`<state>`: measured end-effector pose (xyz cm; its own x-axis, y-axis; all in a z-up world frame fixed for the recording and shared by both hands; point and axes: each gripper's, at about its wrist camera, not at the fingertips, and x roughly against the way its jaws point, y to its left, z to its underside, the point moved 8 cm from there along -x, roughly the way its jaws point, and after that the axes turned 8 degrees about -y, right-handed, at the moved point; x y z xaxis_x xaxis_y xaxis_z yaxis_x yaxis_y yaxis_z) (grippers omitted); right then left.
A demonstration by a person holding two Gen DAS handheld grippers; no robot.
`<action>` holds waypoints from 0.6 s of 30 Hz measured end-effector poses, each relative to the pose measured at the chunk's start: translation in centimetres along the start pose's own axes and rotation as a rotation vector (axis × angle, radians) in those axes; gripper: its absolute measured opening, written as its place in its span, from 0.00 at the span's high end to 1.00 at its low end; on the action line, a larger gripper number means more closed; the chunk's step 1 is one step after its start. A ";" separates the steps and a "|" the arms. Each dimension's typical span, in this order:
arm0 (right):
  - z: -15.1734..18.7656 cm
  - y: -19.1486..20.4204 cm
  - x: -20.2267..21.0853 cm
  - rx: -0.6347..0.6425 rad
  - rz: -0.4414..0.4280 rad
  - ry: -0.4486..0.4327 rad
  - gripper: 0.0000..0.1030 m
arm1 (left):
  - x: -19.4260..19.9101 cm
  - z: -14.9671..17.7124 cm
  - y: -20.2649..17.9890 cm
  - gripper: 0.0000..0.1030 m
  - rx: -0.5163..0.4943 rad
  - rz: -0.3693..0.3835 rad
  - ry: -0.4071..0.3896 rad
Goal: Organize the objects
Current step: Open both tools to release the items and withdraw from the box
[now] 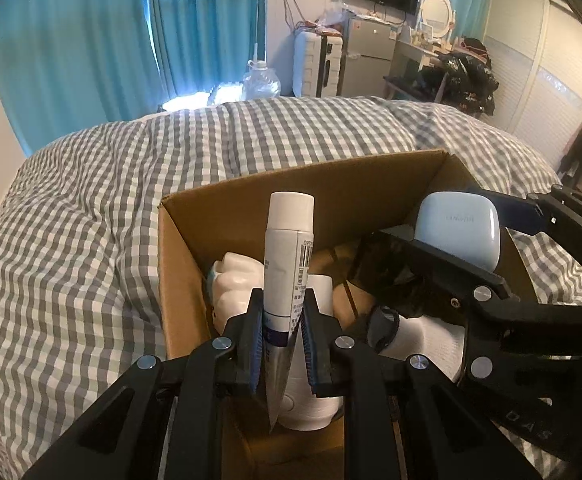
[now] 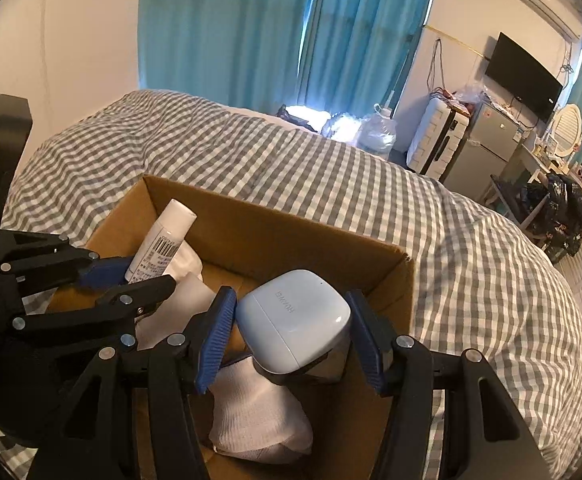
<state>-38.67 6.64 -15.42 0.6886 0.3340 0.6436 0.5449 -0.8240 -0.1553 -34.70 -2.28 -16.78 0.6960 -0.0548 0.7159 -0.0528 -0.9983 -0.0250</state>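
Observation:
A brown cardboard box sits on the checked bed; it also shows in the right wrist view. My left gripper is shut on a white tube and holds it cap-forward over the box; the left gripper and the tube also show in the right wrist view. My right gripper is shut on a pale blue earbuds case over the box's right half; the right gripper and the case also show in the left wrist view.
Inside the box lie white bottles, a white folded cloth and a dark object. The grey-white checked duvet surrounds the box. Blue curtains, a suitcase and a fridge stand beyond the bed.

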 end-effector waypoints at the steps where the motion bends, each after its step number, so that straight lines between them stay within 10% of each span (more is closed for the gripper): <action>1: 0.0 0.0 0.0 0.001 0.001 0.001 0.46 | 0.0 0.1 0.0 0.83 0.002 0.005 0.003; 5: -0.2 -0.2 0.7 0.019 0.027 -0.007 0.39 | 0.4 0.2 -0.1 0.76 0.001 0.022 0.026; 12: -2.4 -2.0 5.4 -0.053 0.066 -0.100 0.23 | 4.6 -1.3 -0.4 0.27 0.003 0.015 -0.053; 18: -4.6 -3.1 10.8 -0.092 0.095 -0.163 0.17 | 10.0 -3.4 -0.8 0.19 0.010 -0.009 -0.133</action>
<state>-35.09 10.70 -4.58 0.8072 0.3168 0.4982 0.4334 -0.8909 -0.1358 -30.18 -1.96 -7.22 0.7856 -0.0475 0.6170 -0.0398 -0.9989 -0.0262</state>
